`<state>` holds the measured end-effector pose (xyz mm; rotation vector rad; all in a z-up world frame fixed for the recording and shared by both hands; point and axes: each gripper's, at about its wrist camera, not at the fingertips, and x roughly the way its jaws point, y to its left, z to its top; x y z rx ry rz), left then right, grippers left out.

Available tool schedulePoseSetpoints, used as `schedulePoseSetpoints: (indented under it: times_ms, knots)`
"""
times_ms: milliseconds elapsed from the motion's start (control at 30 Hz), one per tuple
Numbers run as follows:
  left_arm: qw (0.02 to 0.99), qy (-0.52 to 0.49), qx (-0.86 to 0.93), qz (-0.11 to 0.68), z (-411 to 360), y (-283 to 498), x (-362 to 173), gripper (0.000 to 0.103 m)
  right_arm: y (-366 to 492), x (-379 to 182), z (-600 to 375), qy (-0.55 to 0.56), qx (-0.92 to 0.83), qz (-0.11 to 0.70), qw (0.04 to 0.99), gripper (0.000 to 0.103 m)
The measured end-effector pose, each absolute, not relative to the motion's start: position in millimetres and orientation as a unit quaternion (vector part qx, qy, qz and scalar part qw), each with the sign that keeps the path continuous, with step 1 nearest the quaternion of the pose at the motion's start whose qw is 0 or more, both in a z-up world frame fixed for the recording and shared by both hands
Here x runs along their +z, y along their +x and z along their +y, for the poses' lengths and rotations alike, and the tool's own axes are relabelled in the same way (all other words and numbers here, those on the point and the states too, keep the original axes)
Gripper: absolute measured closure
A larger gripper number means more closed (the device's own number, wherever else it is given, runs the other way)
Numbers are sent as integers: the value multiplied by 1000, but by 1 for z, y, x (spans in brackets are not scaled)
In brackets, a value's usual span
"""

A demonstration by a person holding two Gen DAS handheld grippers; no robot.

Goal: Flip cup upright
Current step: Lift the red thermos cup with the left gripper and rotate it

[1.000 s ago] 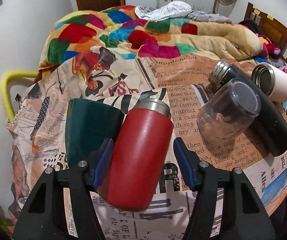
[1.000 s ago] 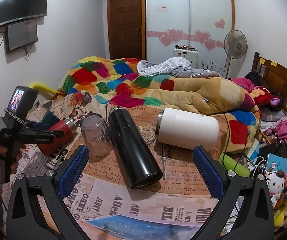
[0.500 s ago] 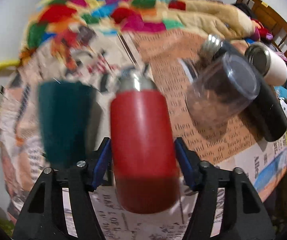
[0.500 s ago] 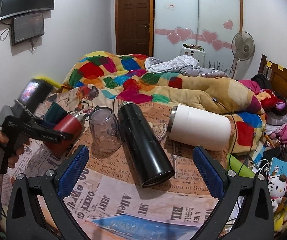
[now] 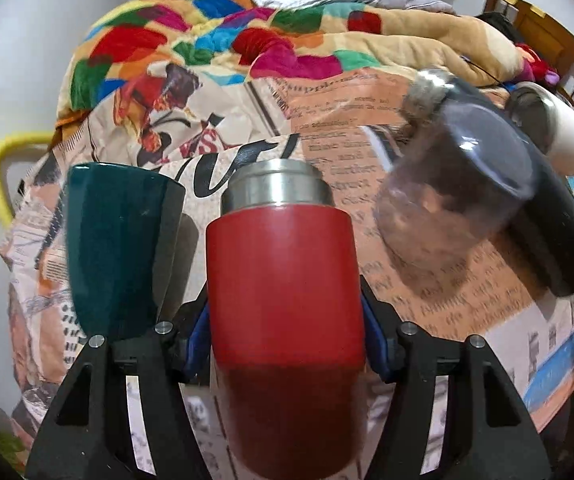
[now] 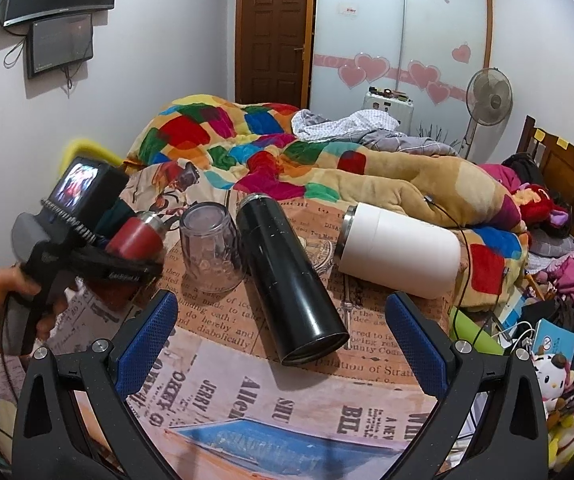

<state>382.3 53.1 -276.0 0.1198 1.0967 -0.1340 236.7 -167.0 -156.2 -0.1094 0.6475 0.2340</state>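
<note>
The left tongs (image 5: pixel 285 332) are closed on the red cup (image 5: pixel 283 320), a red insulated cup with a steel rim; the blue pads press against both sides of its body, and the steel mouth points away from the camera. In the right wrist view the red cup (image 6: pixel 137 236) is held near the left edge of the table (image 6: pixel 287 408), steel mouth tilted up; whether it touches the surface cannot be determined. The table carries a newspaper-print cloth. A dark green cup (image 5: pixel 119 248) stands just beside the red cup toward the left edge, wide end up; whether that end is its mouth cannot be determined. On the other side of the red cup, a clear glass tumbler (image 6: pixel 211 252) stands inverted on the table, base up. A black flask (image 6: pixel 291 280) lies on its side next to the tumbler, open mouth toward the near edge. A white flask (image 6: pixel 399 248) lies on its side toward the right edge, steel rim facing the black flask. The right tongs (image 6: pixel 281 348) are wide open and hold nothing, positioned over the near edge of the table with the black flask's mouth between the fingers in view. A patchwork blanket (image 6: pixel 247 148) lies heaped beyond the far edge.
</note>
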Motion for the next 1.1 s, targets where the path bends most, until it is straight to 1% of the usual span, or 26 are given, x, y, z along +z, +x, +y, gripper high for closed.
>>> schedulePoseSetpoints:
  times_ms: [400, 667, 867, 1100]
  knots:
    - [887, 72, -93, 446, 24, 306, -195, 42, 218, -133, -176, -38, 115, 291, 949, 0]
    - [895, 77, -128, 421, -15, 270, -164, 42, 200, -115, -190, -35, 111, 264, 958, 0]
    - [877, 72, -167, 445, -46, 254, -176, 42, 191, -111, -202, -35, 101, 255, 961, 0]
    - [837, 47, -217, 500, -80, 249, -217, 42, 186, -114, -221, -35, 82, 257, 962, 0]
